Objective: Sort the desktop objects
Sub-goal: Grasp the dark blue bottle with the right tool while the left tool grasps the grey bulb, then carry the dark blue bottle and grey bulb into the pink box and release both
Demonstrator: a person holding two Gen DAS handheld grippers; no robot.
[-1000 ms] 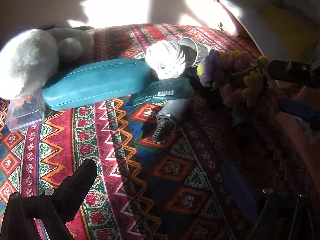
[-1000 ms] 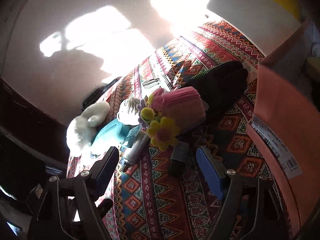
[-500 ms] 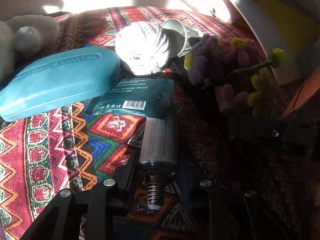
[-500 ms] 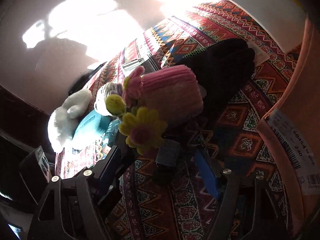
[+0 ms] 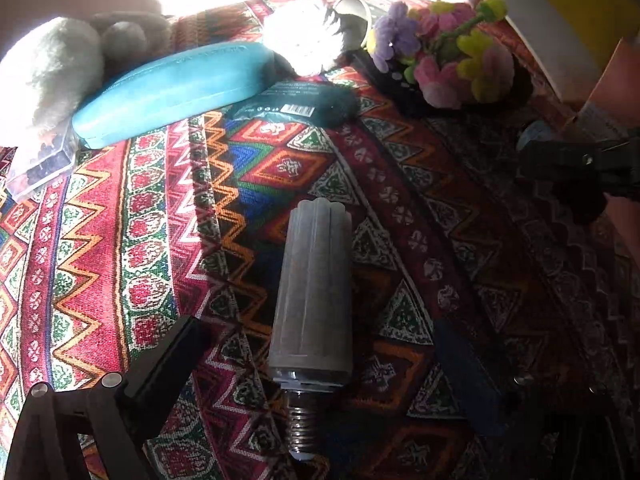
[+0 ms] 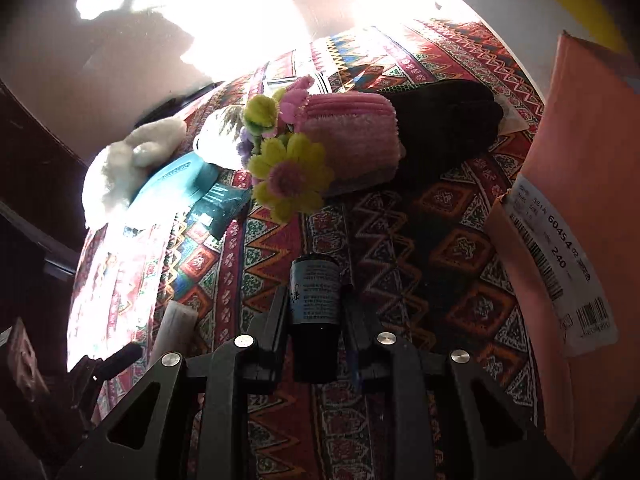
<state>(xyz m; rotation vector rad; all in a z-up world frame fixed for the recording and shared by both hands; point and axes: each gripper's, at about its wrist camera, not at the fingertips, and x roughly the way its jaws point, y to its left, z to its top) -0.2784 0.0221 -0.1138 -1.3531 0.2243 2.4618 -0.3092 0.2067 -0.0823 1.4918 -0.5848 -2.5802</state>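
Observation:
In the left wrist view a grey ribbed LED bulb (image 5: 314, 300) lies on the patterned cloth, its screw base toward me. My left gripper (image 5: 320, 356) is open, its fingers apart on either side of the bulb. In the right wrist view my right gripper (image 6: 316, 312) is shut on a small dark cylinder with a printed label (image 6: 315, 300), held just above the cloth. The bulb's end (image 6: 176, 330) shows at the lower left there. The right gripper also shows at the right edge of the left wrist view (image 5: 580, 164).
A teal glasses case (image 5: 176, 88), a green packet (image 5: 296, 106), a white plush toy (image 5: 44, 72), a clear box (image 5: 40, 164), a fluffy white ball (image 5: 304, 38), a cup (image 5: 354, 20) and fabric flowers (image 5: 444, 56) lie at the back. A pink pouch (image 6: 352, 136), a black glove (image 6: 444, 128) and an orange cardboard box (image 6: 580, 184) lie at the right.
The bulb has moved toward me, away from the green packet, and my left gripper has opened wider around it. My right gripper closed on the dark cylinder and pulled back from the flowers.

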